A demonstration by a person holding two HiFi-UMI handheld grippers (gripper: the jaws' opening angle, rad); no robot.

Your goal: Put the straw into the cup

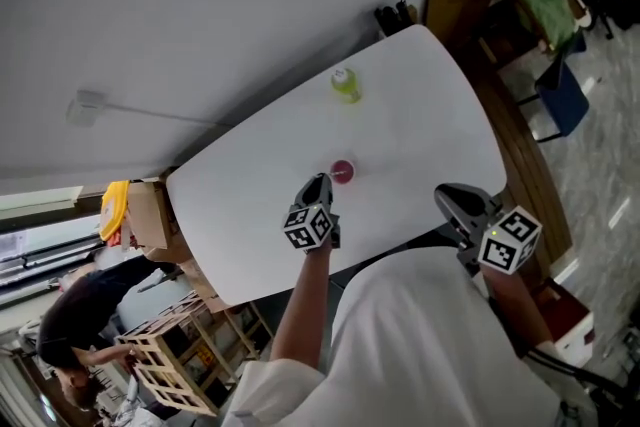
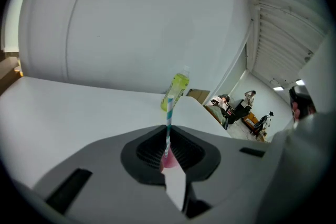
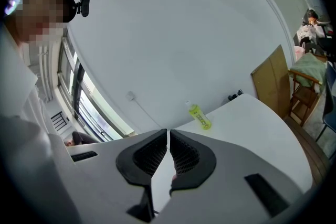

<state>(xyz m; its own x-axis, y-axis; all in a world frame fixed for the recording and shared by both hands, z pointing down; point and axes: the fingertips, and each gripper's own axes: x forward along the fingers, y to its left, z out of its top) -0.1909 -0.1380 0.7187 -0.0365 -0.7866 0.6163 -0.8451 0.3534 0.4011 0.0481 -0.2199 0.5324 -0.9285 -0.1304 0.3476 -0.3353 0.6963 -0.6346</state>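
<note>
Fingers (image 2: 142,150) of the left gripper (image 2: 169,129) are pinching the striped straw (image 2: 168,115). It stands upright, long axis 12 to 6 o'clock. Its bottom end is at the pink cup (image 2: 169,159) on the white worktop (image 2: 63,107); can't tell if it's inside. Green bottle (image 2: 175,91) sits at the cup's 12 o'clock, well apart. Right gripper (image 3: 168,132) at 4 o'clock has its fingers pressed together on nothing.

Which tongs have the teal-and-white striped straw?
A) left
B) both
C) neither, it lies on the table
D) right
A: in the left gripper view the teal-and-white striped straw stands upright, pinched in the closed left tongs, with the small pink cup just below it. The right tongs are shut with nothing between them.
</note>
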